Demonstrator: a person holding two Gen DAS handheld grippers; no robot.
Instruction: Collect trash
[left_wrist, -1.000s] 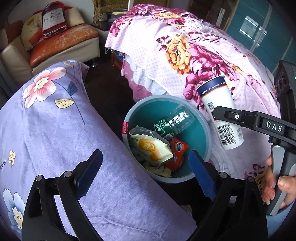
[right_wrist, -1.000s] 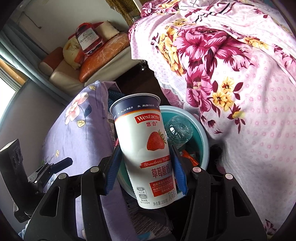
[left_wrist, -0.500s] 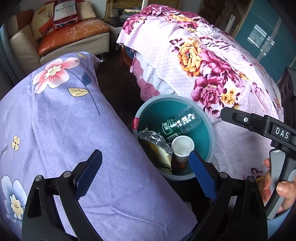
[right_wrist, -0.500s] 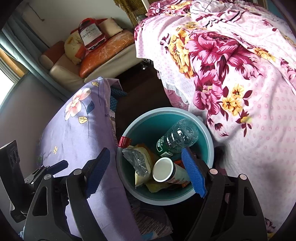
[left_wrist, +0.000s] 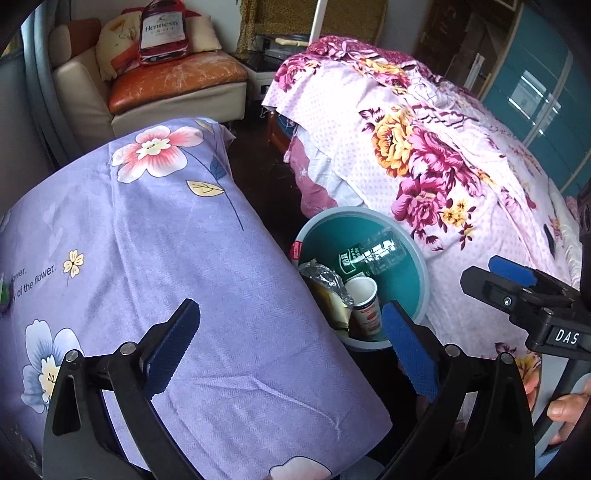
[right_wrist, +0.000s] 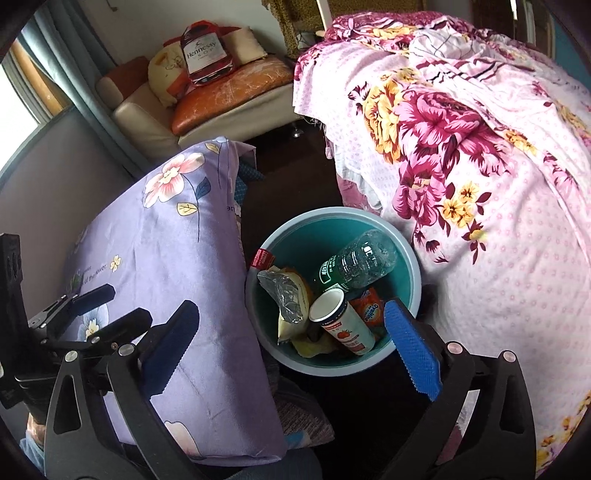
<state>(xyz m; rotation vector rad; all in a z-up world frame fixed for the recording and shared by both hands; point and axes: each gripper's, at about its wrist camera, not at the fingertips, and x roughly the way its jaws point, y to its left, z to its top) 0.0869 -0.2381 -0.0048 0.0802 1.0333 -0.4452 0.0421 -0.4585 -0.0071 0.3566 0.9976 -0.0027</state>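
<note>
A teal bin (right_wrist: 406, 254) (left_wrist: 419, 280) stands on the dark floor between two beds. In it lie a white strawberry yogurt cup (right_wrist: 343, 326) (left_wrist: 365, 306), a clear plastic bottle (right_wrist: 354, 264) (left_wrist: 373, 253), a crumpled snack bag (right_wrist: 290, 299) and an orange wrapper (right_wrist: 371, 308). My right gripper (right_wrist: 291, 350) is open and empty, just above the bin's near rim. My left gripper (left_wrist: 291, 350) is open and empty, over the purple quilt left of the bin. The right gripper also shows at the right edge of the left wrist view (left_wrist: 517, 280).
A purple flowered quilt (left_wrist: 166, 258) (right_wrist: 166, 258) lies left of the bin. A bed with a pink flowered cover (right_wrist: 480, 166) (left_wrist: 424, 155) is on the right. A sofa with an orange cushion (right_wrist: 229, 92) and a Hennessy bottle pillow (right_wrist: 205, 51) stands at the back.
My right gripper opened and let go of the yogurt cup, which now lies in the bin. My left gripper has swung left, further over the purple quilt.
</note>
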